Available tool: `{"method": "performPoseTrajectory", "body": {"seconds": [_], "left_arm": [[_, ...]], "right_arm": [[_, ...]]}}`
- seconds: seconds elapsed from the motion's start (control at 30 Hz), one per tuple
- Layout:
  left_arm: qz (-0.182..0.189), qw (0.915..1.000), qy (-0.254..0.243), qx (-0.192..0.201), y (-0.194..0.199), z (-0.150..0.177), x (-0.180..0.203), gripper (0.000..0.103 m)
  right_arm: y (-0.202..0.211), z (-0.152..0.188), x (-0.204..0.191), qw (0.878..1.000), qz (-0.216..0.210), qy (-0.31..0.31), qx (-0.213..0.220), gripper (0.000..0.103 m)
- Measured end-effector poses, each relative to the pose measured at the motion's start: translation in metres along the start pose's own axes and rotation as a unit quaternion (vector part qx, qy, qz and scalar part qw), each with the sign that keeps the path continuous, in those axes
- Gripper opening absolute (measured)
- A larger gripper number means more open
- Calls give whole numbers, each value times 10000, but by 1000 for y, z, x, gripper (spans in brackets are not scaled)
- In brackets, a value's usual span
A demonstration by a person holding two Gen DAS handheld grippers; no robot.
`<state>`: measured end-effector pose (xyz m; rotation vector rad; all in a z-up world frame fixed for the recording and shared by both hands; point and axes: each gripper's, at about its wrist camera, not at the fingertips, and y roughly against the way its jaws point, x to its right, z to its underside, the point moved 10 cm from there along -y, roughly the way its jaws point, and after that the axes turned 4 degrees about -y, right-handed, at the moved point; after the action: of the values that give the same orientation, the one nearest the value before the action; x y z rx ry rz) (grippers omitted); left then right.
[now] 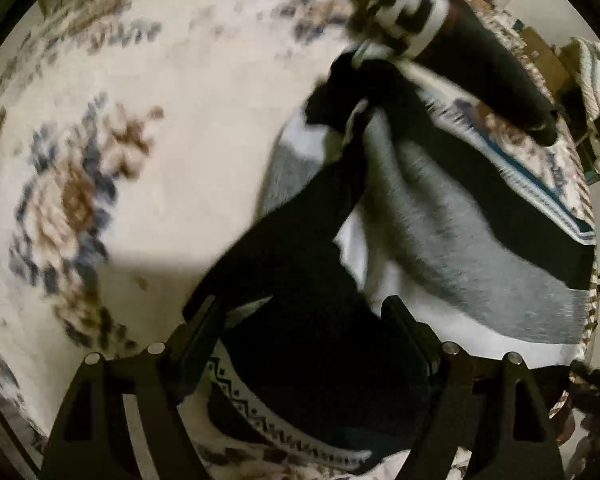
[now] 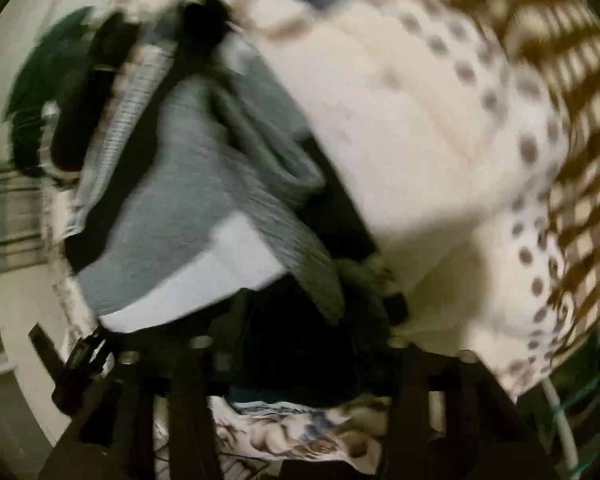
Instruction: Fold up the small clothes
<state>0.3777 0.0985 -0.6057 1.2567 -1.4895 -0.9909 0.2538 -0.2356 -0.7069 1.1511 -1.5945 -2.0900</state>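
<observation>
We are gripping the garment [image 1: 452, 216], lifted over the patterned rug [image 1: 100, 140]: left gripper [image 1: 300, 312] pinching dark cloth; right gripper [image 1: 384, 40] clamping the far corner. Probably mid-fold. Next we are needing to lay it flat, edges matched.

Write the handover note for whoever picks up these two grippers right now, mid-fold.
Left gripper: fingers around the near end of the garment, a black, grey and white piece; grip looks closed on it, though blur hides the contact.
Right gripper: pinching the garment's far end, holding it up off the patterned carpet.
Done: garment lifted and stretched between both grippers.
Left: no finished fold shows; lay it flat, fold it, set it aside. A wire basket sits at the right wrist view's edge.
</observation>
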Motion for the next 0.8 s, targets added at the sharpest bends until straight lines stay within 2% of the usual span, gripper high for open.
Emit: {"method": "performPoseTrajectory", "body": {"seconds": [0.03, 0.07, 0.23, 0.3, 0.37, 0.4, 0.47, 0.5, 0.57, 0.6, 0.63, 0.67, 0.73, 0.8], "left_arm": [[-49, 10000, -81, 25, 6, -1, 4, 79], [-115, 9997, -191, 60, 16, 0, 10, 79], [-163, 9984, -514, 165, 48, 20, 59, 79], [-148, 9959, -872, 191, 53, 35, 95, 79], [-334, 9892, -1381, 349, 60, 49, 132, 79], [-457, 9835, -1689, 457, 63, 53, 149, 79], [-929, 9616, -2468, 754, 64, 63, 190, 79], [-1153, 9464, -2865, 948, 64, 68, 209, 79], [-1493, 9096, -3712, 1122, 52, 85, 257, 79], [-1544, 9009, -3888, 1153, 48, 91, 271, 79], [-1600, 8887, -4136, 1168, 40, 100, 294, 80], [-1621, 8840, -4240, 1119, 33, 106, 308, 80], [-1630, 8828, -4283, 1037, 22, 114, 334, 80], [-1718, 8781, -4361, 960, 9, 123, 364, 80]], "right_arm": [[6, -2, -4, 9998, -35, 100, 149, 72], [11, -3, -7, 9995, -118, 169, 234, 72], [30, -9, -8, 9993, -340, -155, 85, 72], [49, -19, -17, 9996, -273, 42, 110, 75], [65, -24, -27, 9995, -182, 248, 102, 77], [76, -28, -26, 9994, -160, 302, 92, 77], [93, -40, -28, 9989, -51, 462, 48, 77], [102, -51, -31, 9982, 28, 589, 59, 78], [111, -66, -35, 9969, 167, 766, 48, 89], [119, -78, -36, 9955, 263, 913, 30, 90], [123, -86, -36, 9943, 296, 1023, 21, 90], [126, -95, -36, 9926, 338, 1166, -6, 90], [130, -114, -37, 9885, 367, 1463, -101, 90], [126, -129, -37, 9852, 299, 1671, -254, 90]]}}
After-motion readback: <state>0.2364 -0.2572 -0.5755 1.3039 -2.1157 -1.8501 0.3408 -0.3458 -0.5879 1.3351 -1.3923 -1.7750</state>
